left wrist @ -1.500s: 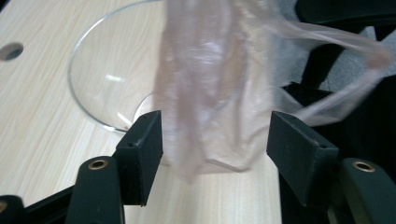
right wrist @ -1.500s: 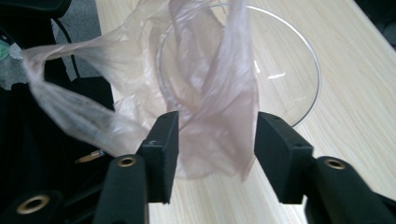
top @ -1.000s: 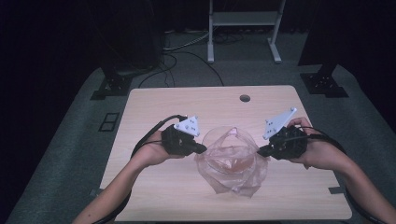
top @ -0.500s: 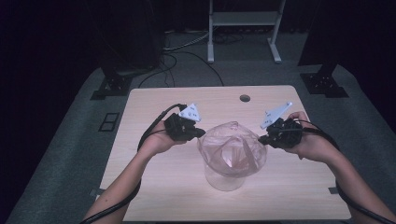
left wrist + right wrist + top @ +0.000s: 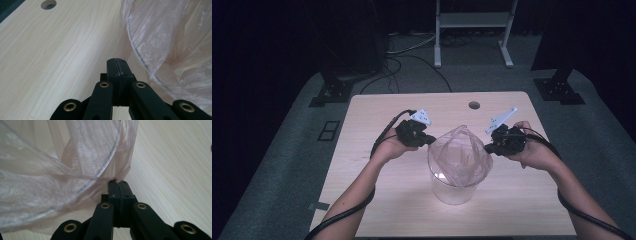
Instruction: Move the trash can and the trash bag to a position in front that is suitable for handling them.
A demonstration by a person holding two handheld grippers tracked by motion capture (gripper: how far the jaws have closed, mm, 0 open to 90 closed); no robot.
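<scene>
The left gripper [image 5: 428, 140] and the right gripper [image 5: 488, 148] are each clenched on an edge of the thin plastic bag [image 5: 460, 152], which hangs between them, stretched over the rim of the clear container [image 5: 455, 187] on the table [image 5: 362, 130]. The film is pinched at the very jaw tips, so an uneven pull could slip it free or tear it. Dragging sideways may also tip the light container.

1. The thin, pinkish see-through plastic bag [image 5: 460, 150] is draped over the container's rim, its mouth stretched left and right, one fold peaking at the far side.
2. The clear round container [image 5: 455, 190] stands upright, mid-table, toward the near edge.
</scene>
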